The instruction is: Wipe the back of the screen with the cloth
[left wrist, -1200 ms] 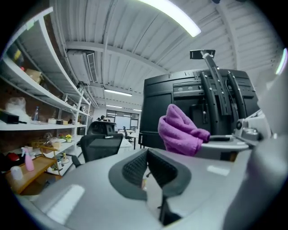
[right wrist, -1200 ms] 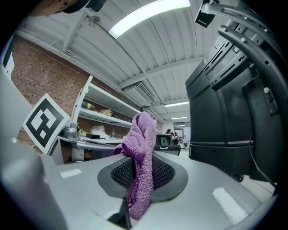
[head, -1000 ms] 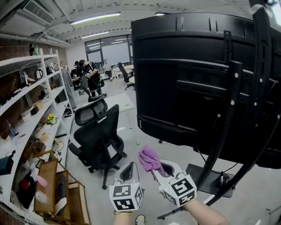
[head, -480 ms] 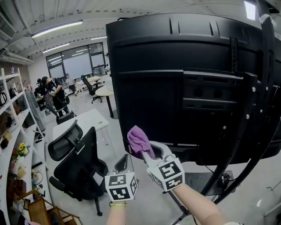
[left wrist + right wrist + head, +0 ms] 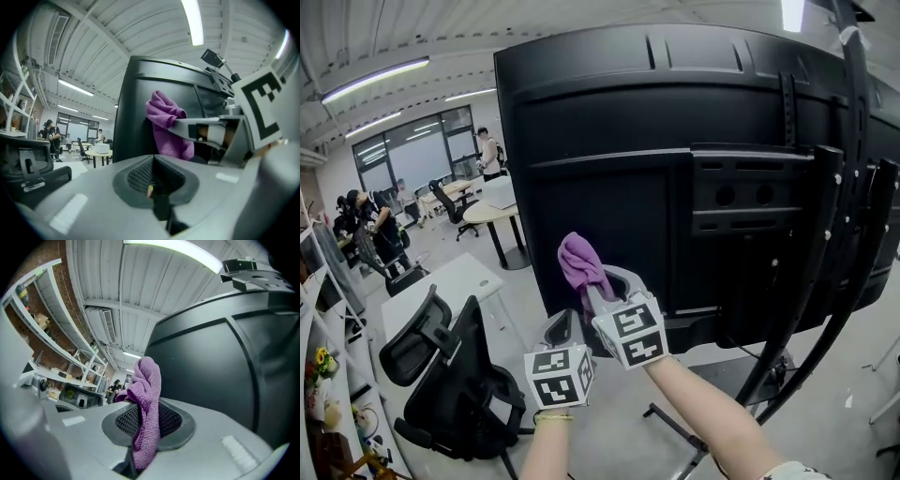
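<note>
The big black back of the screen point(image 5: 675, 169) on its stand fills the upper right of the head view. My right gripper point(image 5: 591, 286) is shut on a purple cloth point(image 5: 579, 262), which it holds up close to the screen's lower left part; contact cannot be told. The same cloth point(image 5: 146, 404) bunches between the jaws in the right gripper view, with the screen back point(image 5: 220, 362) just beyond. My left gripper point(image 5: 559, 334) hangs lower, to the left, shut and with nothing in it. The left gripper view also catches the cloth point(image 5: 168, 123) in front of the screen point(image 5: 136, 108).
A black office chair point(image 5: 450, 375) stands on the floor at lower left. The screen's stand legs point(image 5: 787, 356) run down at right. White tables point(image 5: 487, 202) and people point(image 5: 366, 225) are far off at left. Shelves point(image 5: 314, 375) line the left edge.
My right gripper has risen with the cloth from near the floor level up toward the screen's lower left. The view has swung right and up; the left gripper stayed low.
</note>
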Action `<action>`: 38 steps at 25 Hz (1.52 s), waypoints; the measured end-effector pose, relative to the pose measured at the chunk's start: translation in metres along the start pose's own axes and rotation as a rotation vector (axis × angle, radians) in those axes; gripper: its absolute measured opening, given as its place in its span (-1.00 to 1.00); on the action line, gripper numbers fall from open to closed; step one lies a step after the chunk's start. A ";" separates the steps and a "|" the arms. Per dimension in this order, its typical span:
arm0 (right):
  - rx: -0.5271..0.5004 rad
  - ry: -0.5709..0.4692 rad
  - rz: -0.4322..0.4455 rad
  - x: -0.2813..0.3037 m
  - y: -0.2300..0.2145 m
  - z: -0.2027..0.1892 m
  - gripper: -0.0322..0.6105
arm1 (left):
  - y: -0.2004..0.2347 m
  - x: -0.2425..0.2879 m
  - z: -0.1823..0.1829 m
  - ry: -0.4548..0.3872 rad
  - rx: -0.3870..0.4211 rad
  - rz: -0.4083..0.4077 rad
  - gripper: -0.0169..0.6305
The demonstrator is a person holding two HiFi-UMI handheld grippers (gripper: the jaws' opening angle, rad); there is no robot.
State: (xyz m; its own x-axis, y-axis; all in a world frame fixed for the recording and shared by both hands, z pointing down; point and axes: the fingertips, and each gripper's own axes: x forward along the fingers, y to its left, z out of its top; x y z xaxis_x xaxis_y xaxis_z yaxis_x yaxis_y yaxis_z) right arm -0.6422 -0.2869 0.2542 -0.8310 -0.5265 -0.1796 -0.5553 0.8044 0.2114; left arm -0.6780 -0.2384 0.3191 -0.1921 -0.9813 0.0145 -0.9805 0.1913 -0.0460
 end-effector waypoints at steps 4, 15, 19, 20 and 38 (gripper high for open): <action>-0.048 0.023 -0.102 -0.041 -0.046 -0.007 -0.72 | -0.037 0.013 0.005 -0.018 -0.006 -0.104 -0.92; -0.067 0.116 -0.387 -0.151 -0.165 -0.024 -0.72 | -0.140 0.022 0.011 -0.029 0.011 -0.313 -0.92; -0.070 0.113 -0.387 -0.163 -0.158 -0.017 -0.72 | -0.145 0.015 0.018 -0.038 0.034 -0.322 -0.92; -0.074 0.097 -0.364 -0.163 -0.146 -0.011 -0.72 | -0.143 0.013 0.021 -0.040 0.044 -0.320 -0.93; -0.086 -0.112 -0.073 0.052 -0.023 0.232 -0.72 | 0.040 0.004 0.220 -0.127 0.049 -0.098 -0.92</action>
State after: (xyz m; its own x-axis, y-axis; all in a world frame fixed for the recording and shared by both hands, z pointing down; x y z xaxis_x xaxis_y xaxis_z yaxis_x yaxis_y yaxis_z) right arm -0.6650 -0.2689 0.0174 -0.7820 -0.5447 -0.3030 -0.6190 0.7357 0.2748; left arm -0.7083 -0.2398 0.0971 -0.0862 -0.9908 -0.1046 -0.9903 0.0967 -0.0994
